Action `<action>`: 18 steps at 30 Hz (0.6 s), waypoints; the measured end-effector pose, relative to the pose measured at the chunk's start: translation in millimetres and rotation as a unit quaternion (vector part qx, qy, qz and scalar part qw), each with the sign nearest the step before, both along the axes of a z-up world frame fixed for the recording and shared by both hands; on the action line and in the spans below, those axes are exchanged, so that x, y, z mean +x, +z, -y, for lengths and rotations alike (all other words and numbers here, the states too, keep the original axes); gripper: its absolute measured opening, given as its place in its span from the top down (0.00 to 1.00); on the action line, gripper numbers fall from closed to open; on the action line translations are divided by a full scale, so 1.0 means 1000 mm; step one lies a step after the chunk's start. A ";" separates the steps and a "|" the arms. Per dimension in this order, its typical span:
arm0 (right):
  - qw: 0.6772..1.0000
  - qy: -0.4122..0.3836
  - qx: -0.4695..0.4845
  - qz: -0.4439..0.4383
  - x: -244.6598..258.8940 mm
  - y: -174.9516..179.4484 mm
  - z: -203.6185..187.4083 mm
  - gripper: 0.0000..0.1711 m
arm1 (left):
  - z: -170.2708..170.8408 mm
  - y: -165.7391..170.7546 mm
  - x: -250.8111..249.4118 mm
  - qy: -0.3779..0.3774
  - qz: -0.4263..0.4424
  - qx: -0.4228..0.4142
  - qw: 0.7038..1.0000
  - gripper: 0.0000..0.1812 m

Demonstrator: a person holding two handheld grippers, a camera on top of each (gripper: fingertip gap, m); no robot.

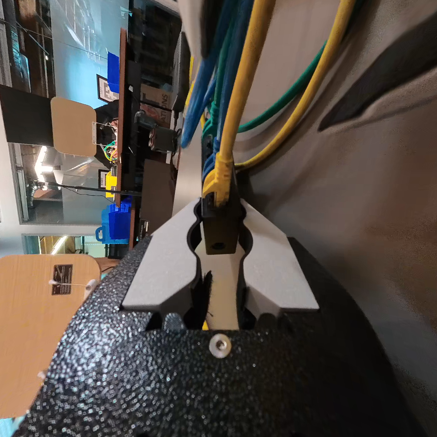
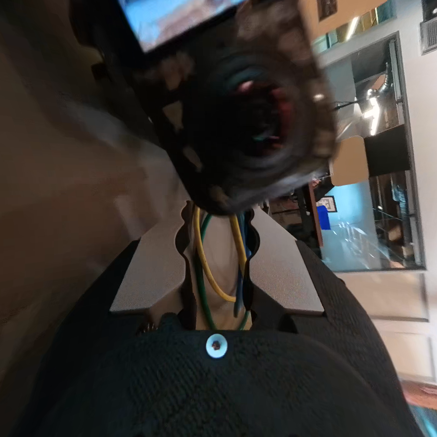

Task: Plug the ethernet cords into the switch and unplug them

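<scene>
In the left wrist view, my left gripper (image 1: 221,205) is shut on the end of a black switch (image 1: 221,234), one finger on each side. A yellow plug (image 1: 218,179) sits in the nearest port, and its yellow cord (image 1: 246,71) runs away upward. Blue cords (image 1: 205,78) and a green cord (image 1: 283,99) go to ports farther along. In the right wrist view, my right gripper (image 2: 220,212) is open. A yellow cord (image 2: 201,250), a green cord (image 2: 201,290) and a blue cord (image 2: 240,283) show through its gap. The blurred left gripper's camera lens (image 2: 255,123) looms just past its tips.
The pale table top (image 1: 354,212) carries a long dark object (image 1: 378,82) beyond the cords. Across the room stand a desk with blue bins (image 1: 113,71) and tan chair backs (image 1: 35,319). A lit screen (image 2: 170,21) shows at the top of the right wrist view.
</scene>
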State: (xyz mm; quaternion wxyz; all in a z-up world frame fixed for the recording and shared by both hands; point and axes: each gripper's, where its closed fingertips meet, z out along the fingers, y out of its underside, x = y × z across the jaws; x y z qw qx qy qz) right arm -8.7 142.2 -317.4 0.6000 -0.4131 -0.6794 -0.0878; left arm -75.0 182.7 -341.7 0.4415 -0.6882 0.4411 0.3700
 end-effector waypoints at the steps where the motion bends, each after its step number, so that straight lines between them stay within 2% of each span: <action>1: 1.000 -0.016 0.017 0.010 -0.004 -0.004 -0.005 0.78 | 0.002 0.000 0.000 -0.002 0.004 -0.001 1.000 0.87; 6: 0.992 -0.035 0.118 0.023 -0.014 -0.003 -0.013 0.96 | 0.019 -0.001 0.001 -0.025 0.008 -0.006 1.000 0.86; 12: 0.999 0.033 -0.004 -0.035 -0.011 -0.009 0.003 0.96 | 0.045 -0.002 0.004 -0.100 0.027 -0.007 0.995 0.84; 18: 0.993 0.076 -0.067 -0.055 -0.009 -0.012 0.009 0.96 | 0.058 -0.003 0.009 -0.199 0.000 0.015 0.980 0.83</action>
